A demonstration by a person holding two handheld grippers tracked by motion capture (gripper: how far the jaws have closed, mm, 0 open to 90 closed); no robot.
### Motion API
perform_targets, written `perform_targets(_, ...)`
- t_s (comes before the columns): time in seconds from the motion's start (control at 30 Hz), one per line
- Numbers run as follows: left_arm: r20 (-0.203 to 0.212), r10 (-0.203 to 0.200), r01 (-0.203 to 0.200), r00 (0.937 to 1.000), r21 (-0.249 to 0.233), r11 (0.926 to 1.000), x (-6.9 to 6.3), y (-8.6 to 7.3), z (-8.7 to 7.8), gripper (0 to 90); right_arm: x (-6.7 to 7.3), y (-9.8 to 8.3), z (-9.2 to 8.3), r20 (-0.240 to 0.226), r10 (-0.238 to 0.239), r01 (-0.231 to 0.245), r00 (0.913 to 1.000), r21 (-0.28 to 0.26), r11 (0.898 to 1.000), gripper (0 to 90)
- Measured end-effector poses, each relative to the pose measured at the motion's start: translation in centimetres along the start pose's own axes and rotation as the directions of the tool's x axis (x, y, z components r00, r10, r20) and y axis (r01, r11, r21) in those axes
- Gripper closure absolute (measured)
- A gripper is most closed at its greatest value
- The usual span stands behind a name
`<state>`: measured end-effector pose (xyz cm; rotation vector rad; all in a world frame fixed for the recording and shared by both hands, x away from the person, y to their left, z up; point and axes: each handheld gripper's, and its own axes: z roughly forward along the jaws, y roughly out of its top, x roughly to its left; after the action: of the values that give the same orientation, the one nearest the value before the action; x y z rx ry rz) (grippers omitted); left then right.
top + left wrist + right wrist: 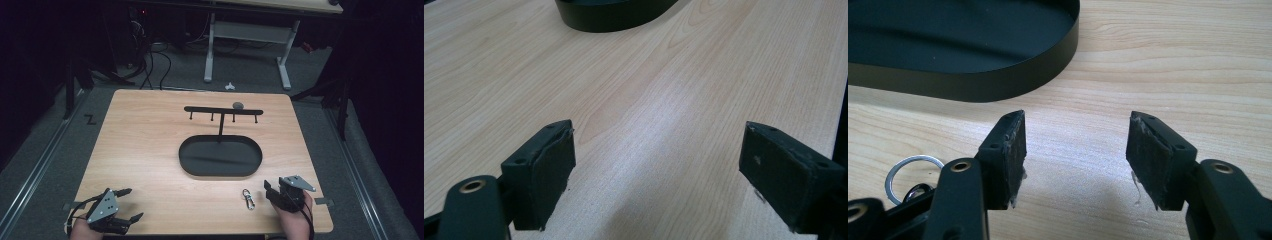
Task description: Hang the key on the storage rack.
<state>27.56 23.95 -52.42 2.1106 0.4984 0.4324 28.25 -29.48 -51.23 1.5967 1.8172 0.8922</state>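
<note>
You are holding both grippers low at the near edge of the tabletop (150, 135), and the thing nearest your right gripper (276, 191) is a small keyring (248, 198). From the high view it is showing as a silvery metal piece: a round ring at the far end and a longer clip at the near end, lying flat on the light wood. It is sitting just left of your right gripper, apart from it, and just in front of the near rim of the black oval tray (220, 156). In the right gripper view the ring (912, 176) is peeking out at the lower left, outside the left jaw, thin and bright; the clip part is mostly hidden behind the gripper body.

Your right gripper (1075, 157) is standing open with bare wood between the pads, and nothing is being held. Your left gripper (128, 204) is resting at the near left corner, well apart from the keyring; its view is showing the jaws spread wide over empty wood (656, 162), so it is open too.

A black stand (222, 111) with four short pegs is rising from the tray's far end, and a small grey disc is lying on its bar.

No brand, label or readable writing is showing on the keyring, tray or stand. A dark Z-shaped mark (90, 119) is sitting on the floor left of the tabletop.
</note>
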Motion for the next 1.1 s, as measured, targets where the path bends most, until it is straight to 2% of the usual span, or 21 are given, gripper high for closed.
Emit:
perform_targets(0.97, 0.011, 0.008, -0.008, 0.9999, -0.001, 1.0000, 0.09, 0.38, 0.58, 15.4, -0.52, -0.56, 0.17, -0.004, 0.025, -0.025, 0.9997, 0.044, 0.999, 41.8)
perform_targets(1.1, 0.017, 0.011, -0.011, 0.9998, 0.001, 0.9999, 0.10, 0.47, 0.73, 15.4, -0.67, -0.70, 0.12, -0.018, 0.010, -0.009, 0.9998, 0.053, 0.999, 44.7)
